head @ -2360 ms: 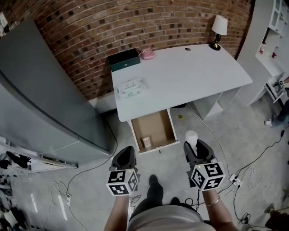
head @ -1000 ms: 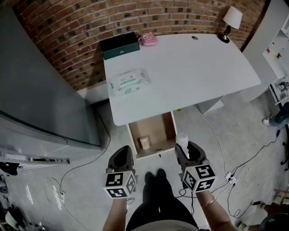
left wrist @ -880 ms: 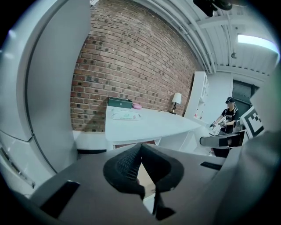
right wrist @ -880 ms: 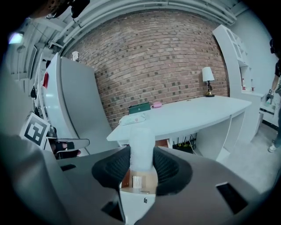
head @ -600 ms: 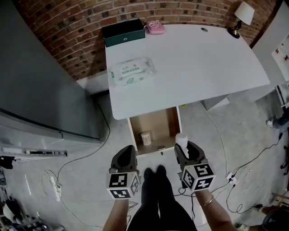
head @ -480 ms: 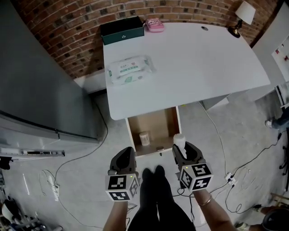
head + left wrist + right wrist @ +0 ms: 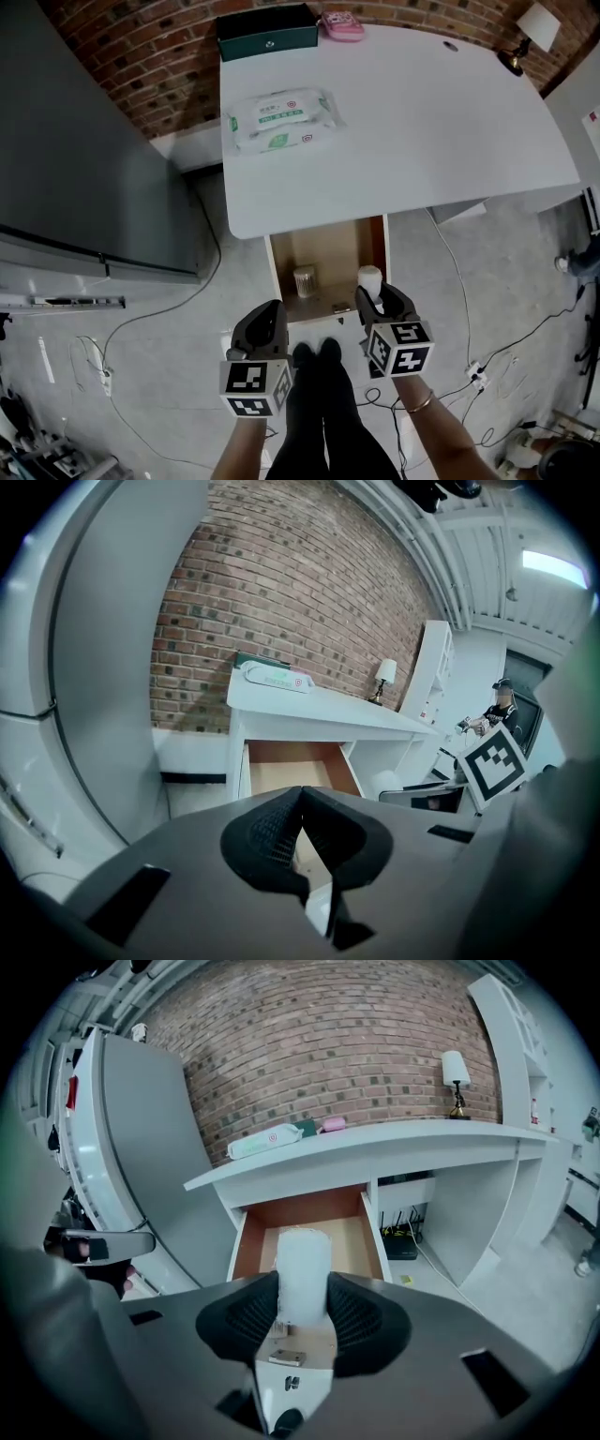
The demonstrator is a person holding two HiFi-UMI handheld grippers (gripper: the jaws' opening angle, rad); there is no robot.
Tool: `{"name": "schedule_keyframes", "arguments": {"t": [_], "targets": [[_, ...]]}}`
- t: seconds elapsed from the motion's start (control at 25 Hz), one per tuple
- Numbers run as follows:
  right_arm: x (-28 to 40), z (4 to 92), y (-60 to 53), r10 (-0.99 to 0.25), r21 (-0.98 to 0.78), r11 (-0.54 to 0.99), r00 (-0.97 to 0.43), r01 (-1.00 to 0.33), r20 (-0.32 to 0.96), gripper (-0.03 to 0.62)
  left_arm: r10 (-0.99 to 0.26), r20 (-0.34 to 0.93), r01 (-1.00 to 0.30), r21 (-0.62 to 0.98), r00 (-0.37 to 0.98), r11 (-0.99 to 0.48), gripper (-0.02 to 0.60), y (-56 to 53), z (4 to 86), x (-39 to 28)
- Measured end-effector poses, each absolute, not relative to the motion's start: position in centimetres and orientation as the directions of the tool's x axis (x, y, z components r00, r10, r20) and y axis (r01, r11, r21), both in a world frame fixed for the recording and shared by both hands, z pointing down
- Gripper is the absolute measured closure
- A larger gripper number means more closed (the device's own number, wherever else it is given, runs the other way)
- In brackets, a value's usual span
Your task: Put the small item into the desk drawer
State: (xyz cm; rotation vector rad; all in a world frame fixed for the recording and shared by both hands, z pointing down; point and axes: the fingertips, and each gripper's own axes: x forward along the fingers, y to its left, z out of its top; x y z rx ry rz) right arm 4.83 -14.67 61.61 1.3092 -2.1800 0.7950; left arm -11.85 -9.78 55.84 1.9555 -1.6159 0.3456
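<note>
small item (image 7: 302, 1260) clamped in r gripper (image 7: 302, 1290) at open drawer (image 7: 246, 1237); l gripper (image 7: 301, 797) jaws together, empty.

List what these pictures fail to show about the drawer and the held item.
- Near floor of the drawer: right gripper view, hidden behind the white cylinder and the right hand-held gripper.
- The cylinder's lower end: same view, buried between the jaws.
- Print on the wipes pack: head view, too small.

I carry two claws: a left claw (image 7: 263, 322) and a right claw (image 7: 377, 298). One white cylinder (image 7: 369, 277). One drawer (image 7: 324, 251), with one small cup (image 7: 304, 279) inside. One desk (image 7: 422, 122) bears one wipes pack (image 7: 281, 119), one dark green box (image 7: 267, 31) and one pink case (image 7: 342, 25) at its far edge, and one lamp (image 7: 530, 33) far right.
</note>
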Motion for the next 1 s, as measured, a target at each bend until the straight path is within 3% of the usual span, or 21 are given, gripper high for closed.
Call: {"name": "schedule_keyframes", "arguments": {"t": [1.0], "targets": [[0.4,73.4,-22.1,-0.532,-0.144,0.375,-0.340,-0.916,0.776,0.425,-0.791,0.578,-0.955,0.295,0.198,-0.024,0.561,-10.1,62.0,-15.6]]}}
